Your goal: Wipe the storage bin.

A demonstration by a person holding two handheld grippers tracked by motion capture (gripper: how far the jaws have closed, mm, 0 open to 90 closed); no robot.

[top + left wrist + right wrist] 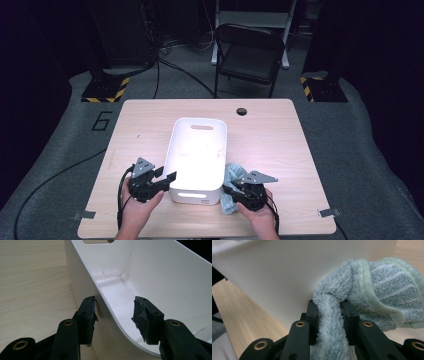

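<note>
Right tongs (pixel 329 315) clamped on a fold of the light-blue towel (pixel 384 290); rest of the towel lies bunched on the counter (pixel 280 130), touching the right outer wall of the white bin (pixel 176 131) near its front corner. Left tongs (pixel 113 315) stand apart, straddling the bin's left rim: outer pad (pixel 90 315) at or touching the wall, inner pad (pixel 141 318) clear of it inside. No grip on the bin as seen. Bin interior looks empty, w/ faint scuff marks on the floor.

Risks, as judged:
- Towel held by one narrow fold only; if lifted toward the bin, the hanging bulk may catch the rim and drag or tip the bin, esp. w/ left tongs not closed on the wall.
- Fold could slip from the pads under the towel's weight.
- Bin sits near the front edge; a shove could push it toward the person.

Surface & room: pale wood-grain counter, cable hole at far edge, tape tabs at front corners. Dim room, grey floor, black folding chair (pixel 249 50) beyond, hazard-striped bases (pixel 105 90) either side, loose cables.
</note>
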